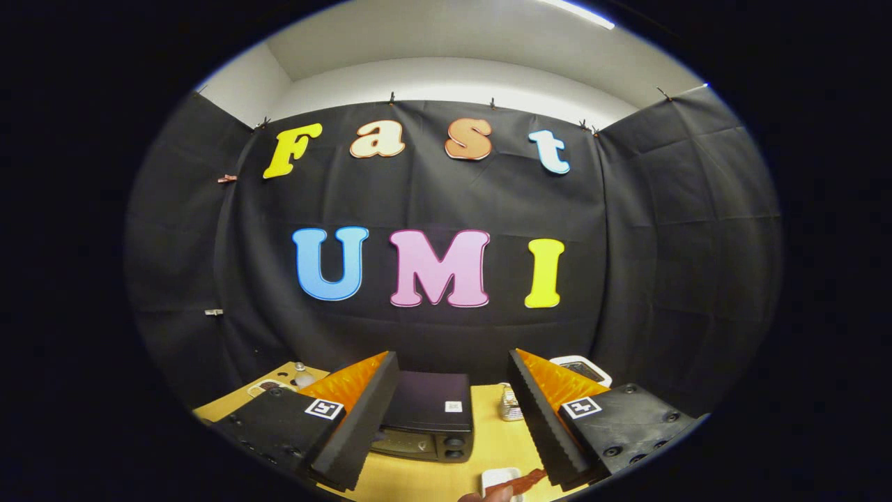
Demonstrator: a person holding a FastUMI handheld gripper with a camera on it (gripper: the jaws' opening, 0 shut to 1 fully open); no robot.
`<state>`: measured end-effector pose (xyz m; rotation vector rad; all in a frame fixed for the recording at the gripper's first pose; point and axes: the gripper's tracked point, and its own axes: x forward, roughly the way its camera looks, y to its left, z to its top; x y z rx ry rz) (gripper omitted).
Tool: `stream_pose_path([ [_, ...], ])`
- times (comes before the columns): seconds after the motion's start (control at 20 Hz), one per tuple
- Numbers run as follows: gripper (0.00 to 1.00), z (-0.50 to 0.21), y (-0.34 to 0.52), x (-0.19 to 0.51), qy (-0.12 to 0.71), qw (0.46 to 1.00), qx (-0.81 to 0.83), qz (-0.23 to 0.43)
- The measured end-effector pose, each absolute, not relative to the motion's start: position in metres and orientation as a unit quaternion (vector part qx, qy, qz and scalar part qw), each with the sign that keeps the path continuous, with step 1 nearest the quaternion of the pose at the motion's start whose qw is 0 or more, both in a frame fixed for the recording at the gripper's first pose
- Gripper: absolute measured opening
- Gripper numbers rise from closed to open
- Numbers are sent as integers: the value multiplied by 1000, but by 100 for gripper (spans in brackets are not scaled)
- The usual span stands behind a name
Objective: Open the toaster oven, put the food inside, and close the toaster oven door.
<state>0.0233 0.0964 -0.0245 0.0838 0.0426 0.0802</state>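
My claw (pixel 453 418) is open: the two fingers stand wide apart at the bottom of the frame and hold nothing. The left finger (pixel 348 425) and the right finger (pixel 550 418) are black, with orange on their outer sides, and each one carries a small square marker on its base.

In the gap between the fingers, in the lower middle of the frame, I see the toaster oven (pixel 426 418). It is black and stands on a light wooden table (pixel 488 432). I look at it from above, so I see mostly its flat top and only a narrow strip of the front with two round knobs at the right side. I cannot tell from here if its door is open or shut, but the front looks flat.

At the very bottom of the frame, a little right of the middle, there is a small white dish (pixel 496 480), and a reddish-brown piece of food (pixel 521 481) lies across its edge. A fingertip (pixel 481 496) of a person shows just below it, near the food.

Beside the right finger, on its inner side, stands a small metal object (pixel 510 406); I cannot tell what it is. Behind the right finger a white device (pixel 582 367) shows. In the lower left, beyond the left finger, a small clear bottle (pixel 302 376) stands on the table corner.
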Motion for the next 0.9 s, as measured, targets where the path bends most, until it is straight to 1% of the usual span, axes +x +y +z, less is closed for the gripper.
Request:
stream_pose_path([
  [0.45,97,-97,203,63,36,997,51,50],
  [0.65,97,-150,238,80,77,994,60,53],
  [0.9,98,-213,255,89,139,988,48,51],
])
